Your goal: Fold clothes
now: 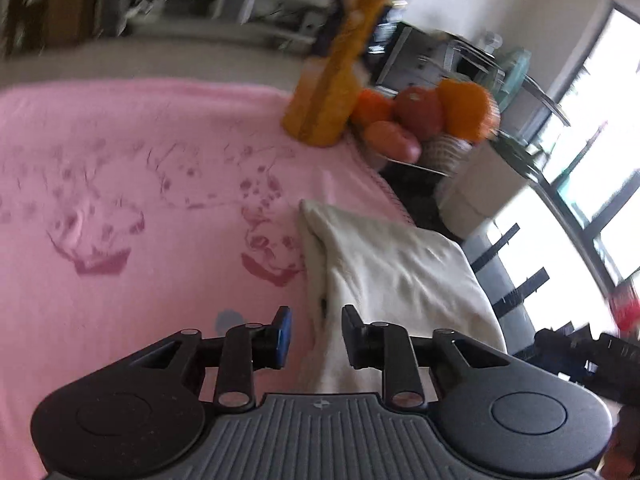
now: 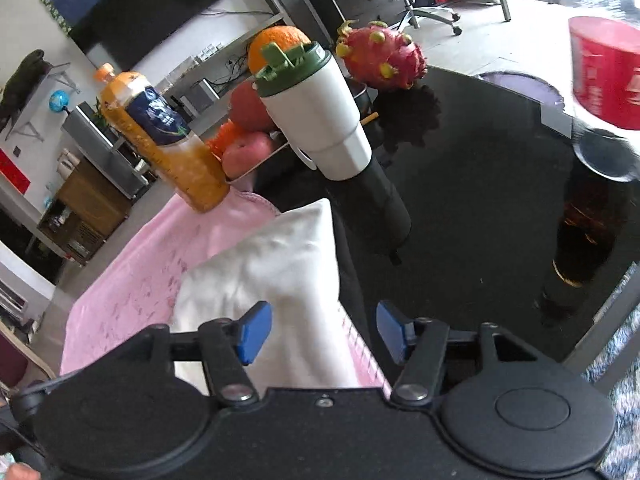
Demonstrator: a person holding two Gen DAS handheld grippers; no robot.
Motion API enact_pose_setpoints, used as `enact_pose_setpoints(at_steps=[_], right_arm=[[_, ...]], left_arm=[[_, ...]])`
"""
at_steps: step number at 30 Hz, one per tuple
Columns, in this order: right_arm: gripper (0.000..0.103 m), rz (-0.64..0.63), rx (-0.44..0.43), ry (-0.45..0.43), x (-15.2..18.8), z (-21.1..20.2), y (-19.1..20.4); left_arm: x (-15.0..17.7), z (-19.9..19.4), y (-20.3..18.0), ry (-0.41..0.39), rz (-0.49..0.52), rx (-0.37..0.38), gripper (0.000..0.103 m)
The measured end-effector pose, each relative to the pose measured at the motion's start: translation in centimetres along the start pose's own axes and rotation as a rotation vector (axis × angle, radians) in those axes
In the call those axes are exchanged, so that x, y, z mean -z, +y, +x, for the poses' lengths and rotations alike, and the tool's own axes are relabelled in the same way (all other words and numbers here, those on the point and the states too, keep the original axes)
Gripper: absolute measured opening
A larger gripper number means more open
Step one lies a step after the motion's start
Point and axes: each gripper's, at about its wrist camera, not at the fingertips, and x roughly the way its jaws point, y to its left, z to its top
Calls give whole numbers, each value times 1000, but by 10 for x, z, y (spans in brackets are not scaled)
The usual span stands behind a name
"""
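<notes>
Two grippers in view, one per wrist camera, both low in frame over a pink blanket (image 1: 120, 200) printed with spotted dogs.

Left gripper (image 1: 316, 336): jaws narrowly parted, a fold of the white cloth (image 1: 392, 264) running up between them. Whether the pads actually pinch the fabric cannot be told; the frame is blurred. The cloth lies lower centre to right in this view, folded to a point aimed at the upper middle, resting on the blanket near its right edge.

Right gripper (image 2: 324, 332): jaws stand well apart, roughly half open, nothing gripped. The white cloth's near edge sits under the left blue pad (image 2: 256, 330); the right pad hangs over the dark tabletop (image 2: 480, 200).

Behind the cloth, right wrist view: orange juice bottle (image 2: 160, 136) standing at the blanket's far edge, white tumbler with green lid (image 2: 320, 120) tilted in frame, apples (image 2: 248, 148), an orange (image 2: 276, 42), a dragon fruit (image 2: 380, 56). Red tub (image 2: 604, 72) at upper right.
</notes>
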Motion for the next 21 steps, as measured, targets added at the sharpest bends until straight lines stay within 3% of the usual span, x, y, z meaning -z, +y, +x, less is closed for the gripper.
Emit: enact_pose_setpoints(at_steps=[2, 3, 4, 6, 8, 9, 12, 14, 16, 20, 21], right_arm=[[34, 16, -37, -12, 4, -13, 6], [13, 24, -56, -17, 6, -19, 10], [10, 35, -75, -7, 9, -17, 12], [10, 58, -102, 40, 17, -7, 13], [11, 64, -60, 129, 25, 16, 10], [10, 67, -39, 174, 28, 27, 8], [6, 68, -7, 236, 36, 30, 4], [6, 85, 21, 236, 49, 20, 5], [7, 85, 56, 223, 61, 9, 8], [9, -30, 169, 97, 75, -14, 26], [10, -46, 197, 110, 77, -10, 28]], left_arm=[[8, -3, -13, 7, 63, 25, 21], [12, 0, -20, 16, 93, 34, 21], [16, 3, -27, 26, 123, 42, 22], [27, 20, -34, 70, 170, 21, 20], [38, 27, -30, 113, 181, 4, 19], [42, 26, -26, 117, 189, 0, 23], [52, 18, -17, 149, 209, -15, 23], [56, 9, -12, 174, 219, -31, 22], [60, -2, -9, 178, 220, -50, 14], [59, -17, -11, 129, 202, -22, 15], [60, -15, -16, 148, 210, -42, 17]])
